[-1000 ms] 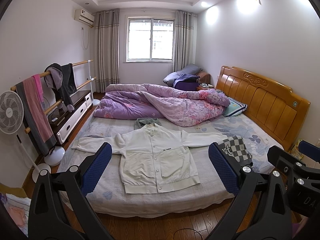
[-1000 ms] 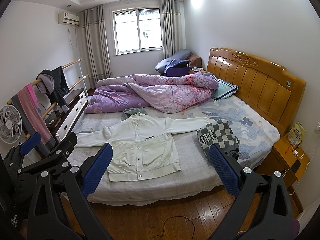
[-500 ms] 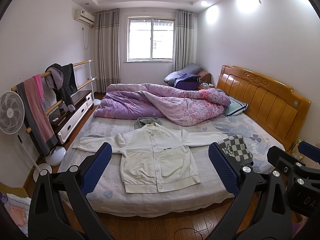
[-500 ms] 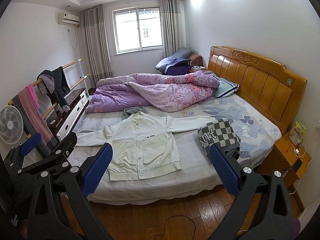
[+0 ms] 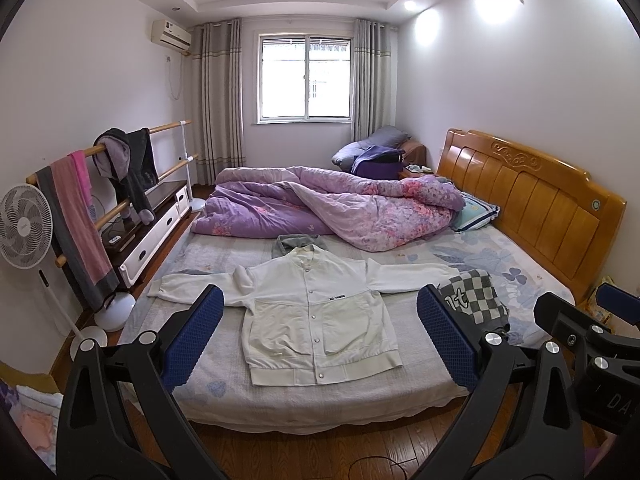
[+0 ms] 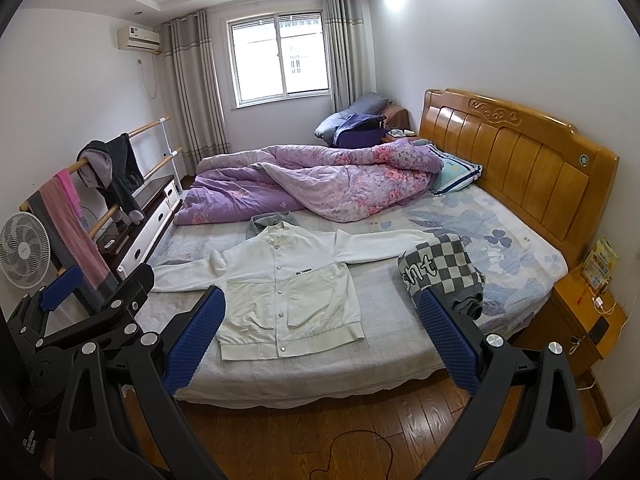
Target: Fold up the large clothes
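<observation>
A white button-front jacket (image 5: 316, 312) lies flat on the bed, face up, both sleeves spread out sideways; it also shows in the right wrist view (image 6: 284, 292). A folded black-and-white checkered garment (image 5: 474, 300) lies on its right sleeve end, also in the right wrist view (image 6: 440, 268). My left gripper (image 5: 320, 340) is open and empty, held back from the bed's near edge. My right gripper (image 6: 320, 340) is open and empty, to the right of the left one.
A crumpled purple quilt (image 5: 320, 208) fills the far half of the bed. A wooden headboard (image 5: 528, 196) is at right, a nightstand (image 6: 588, 312) beside it. A clothes rail (image 5: 100, 184), a fan (image 5: 24, 224) and a low cabinet (image 5: 152, 224) stand at left. A grey garment (image 5: 296, 242) lies behind the jacket's collar.
Both views have shifted very slightly; the grippers stay open and nothing on the bed has moved.
</observation>
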Motion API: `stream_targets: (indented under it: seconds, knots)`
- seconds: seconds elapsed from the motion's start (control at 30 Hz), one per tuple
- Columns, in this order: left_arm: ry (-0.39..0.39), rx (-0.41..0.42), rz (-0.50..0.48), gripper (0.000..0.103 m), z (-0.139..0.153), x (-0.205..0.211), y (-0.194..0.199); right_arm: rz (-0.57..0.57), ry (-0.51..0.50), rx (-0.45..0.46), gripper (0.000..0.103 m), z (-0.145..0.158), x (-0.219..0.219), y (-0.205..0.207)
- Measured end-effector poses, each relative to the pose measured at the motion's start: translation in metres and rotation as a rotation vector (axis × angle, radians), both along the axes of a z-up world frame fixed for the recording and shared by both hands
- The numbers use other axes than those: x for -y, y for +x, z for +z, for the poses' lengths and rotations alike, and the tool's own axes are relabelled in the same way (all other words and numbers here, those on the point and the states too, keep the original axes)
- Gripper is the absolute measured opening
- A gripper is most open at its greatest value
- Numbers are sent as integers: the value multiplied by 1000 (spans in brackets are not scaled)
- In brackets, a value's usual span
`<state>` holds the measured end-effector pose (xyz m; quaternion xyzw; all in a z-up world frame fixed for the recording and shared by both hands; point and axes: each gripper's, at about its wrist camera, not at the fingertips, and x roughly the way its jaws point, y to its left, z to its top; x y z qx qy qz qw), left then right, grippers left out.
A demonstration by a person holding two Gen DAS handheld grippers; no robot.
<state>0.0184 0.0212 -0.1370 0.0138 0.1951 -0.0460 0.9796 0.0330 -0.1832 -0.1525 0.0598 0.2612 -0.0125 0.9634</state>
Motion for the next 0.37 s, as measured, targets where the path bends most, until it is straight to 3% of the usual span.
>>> stream_targets:
  seconds: [0.37]
  knots:
    - [18,-22,29,98,-3,15,1,40,28,-23,94,-1,23,6]
